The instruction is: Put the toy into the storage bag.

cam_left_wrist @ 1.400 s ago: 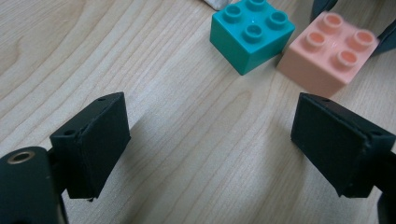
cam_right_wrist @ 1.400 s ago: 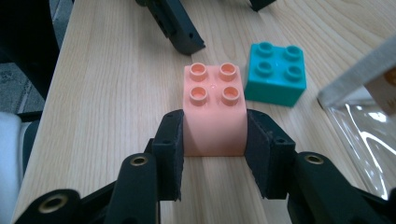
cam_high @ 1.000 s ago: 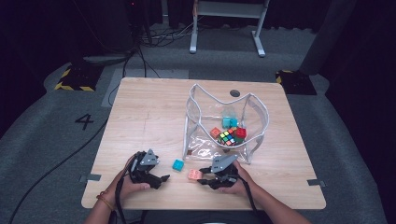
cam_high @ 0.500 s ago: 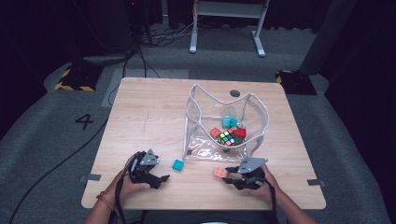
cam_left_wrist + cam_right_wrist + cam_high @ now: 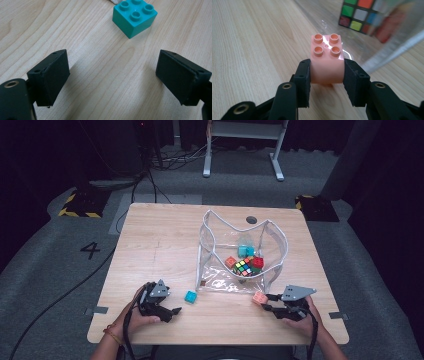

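My right gripper [image 5: 264, 303] [image 5: 326, 72] is shut on a pink brick [image 5: 258, 297] [image 5: 326, 59], studs up, just above the table near the front right corner of a clear plastic bag [image 5: 222, 282]. Inside the bag lie a puzzle cube [image 5: 244, 266] [image 5: 359, 15], a red brick [image 5: 257, 262], an orange brick [image 5: 230, 261] and a teal brick [image 5: 245, 251]. A teal brick [image 5: 190, 296] [image 5: 134, 17] sits on the table in front of my left gripper [image 5: 172, 311] [image 5: 113, 78], which stands open with nothing between its jaws.
The wooden table [image 5: 160, 240] has bare room at its left and back. A round hole [image 5: 251, 220] sits near the far edge behind the bag. The front table edge runs just below both hands.
My right gripper has carried the pink brick to the right along the front of the bag. The left gripper and the teal brick have stayed where they were.
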Demonstrator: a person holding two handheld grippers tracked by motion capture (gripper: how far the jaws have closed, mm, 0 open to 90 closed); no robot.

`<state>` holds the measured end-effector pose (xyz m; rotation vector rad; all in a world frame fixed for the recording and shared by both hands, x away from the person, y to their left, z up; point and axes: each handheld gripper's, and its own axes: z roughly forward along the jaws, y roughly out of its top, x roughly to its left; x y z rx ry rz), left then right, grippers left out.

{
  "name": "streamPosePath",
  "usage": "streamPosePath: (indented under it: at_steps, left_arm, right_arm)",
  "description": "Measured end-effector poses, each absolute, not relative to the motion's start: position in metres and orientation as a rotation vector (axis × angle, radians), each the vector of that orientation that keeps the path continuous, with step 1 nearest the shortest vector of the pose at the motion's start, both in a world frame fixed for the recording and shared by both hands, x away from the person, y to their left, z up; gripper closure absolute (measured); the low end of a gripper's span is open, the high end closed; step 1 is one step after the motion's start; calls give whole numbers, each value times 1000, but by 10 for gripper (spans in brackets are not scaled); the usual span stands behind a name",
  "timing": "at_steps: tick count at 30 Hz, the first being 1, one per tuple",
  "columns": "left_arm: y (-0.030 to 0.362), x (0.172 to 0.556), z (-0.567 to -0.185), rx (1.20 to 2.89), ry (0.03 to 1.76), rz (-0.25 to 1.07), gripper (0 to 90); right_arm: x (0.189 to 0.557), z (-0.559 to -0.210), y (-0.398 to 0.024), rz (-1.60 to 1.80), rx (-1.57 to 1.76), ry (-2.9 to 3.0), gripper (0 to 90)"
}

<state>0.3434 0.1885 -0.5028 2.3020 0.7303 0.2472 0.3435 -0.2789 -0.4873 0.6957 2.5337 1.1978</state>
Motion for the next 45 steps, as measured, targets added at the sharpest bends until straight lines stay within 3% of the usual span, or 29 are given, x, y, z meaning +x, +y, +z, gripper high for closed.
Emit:
streamPosePath:
  at_steps: [23, 45]
  left_arm:
    - [188, 343, -503, 2297, 740, 246, 118]
    - [188, 343, -503, 2299, 741, 246, 118]
  right_arm:
    - [350, -463, -347, 1184, 831, 2352, 597]
    - [383, -391, -359, 1224, 852, 2130, 597]
